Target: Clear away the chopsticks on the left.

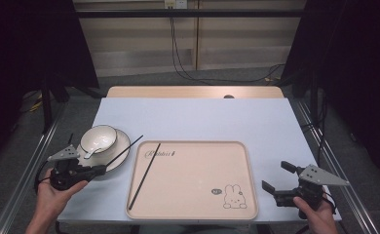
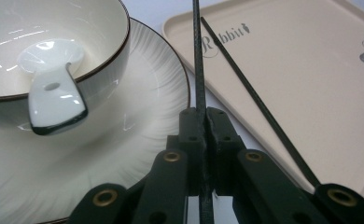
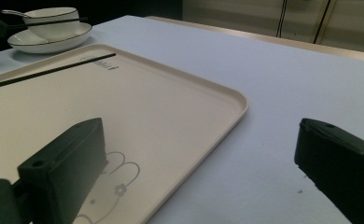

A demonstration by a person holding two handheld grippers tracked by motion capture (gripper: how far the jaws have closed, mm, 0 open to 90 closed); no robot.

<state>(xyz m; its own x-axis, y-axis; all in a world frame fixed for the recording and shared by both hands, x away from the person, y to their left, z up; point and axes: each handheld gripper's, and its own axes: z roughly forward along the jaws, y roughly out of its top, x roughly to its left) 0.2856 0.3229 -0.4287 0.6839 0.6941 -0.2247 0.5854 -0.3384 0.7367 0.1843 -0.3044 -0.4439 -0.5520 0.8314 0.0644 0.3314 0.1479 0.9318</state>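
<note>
A: Where was the held chopstick (image 1: 124, 150), and what gripped it?

B: The left gripper (image 1: 100, 169) was clenched on its lower end, near the bench's left edge. The shaft slanted up over the saucer (image 1: 122, 146), just beside the bowl (image 1: 98, 138) with its white spoon (image 2: 54, 93). Judged from this pose, it was being carried toward the tray (image 1: 198, 214), where the second chopstick (image 1: 145, 175) already lay along the left side.

A: And the hands?

B: The left hand (image 1: 51, 195) cupped its gripper from below, jaws pointing right toward the tray. The right gripper (image 1: 275, 176) stood released, jaws wide apart and empty, held low near the bench's front right corner, probably idle.
</note>
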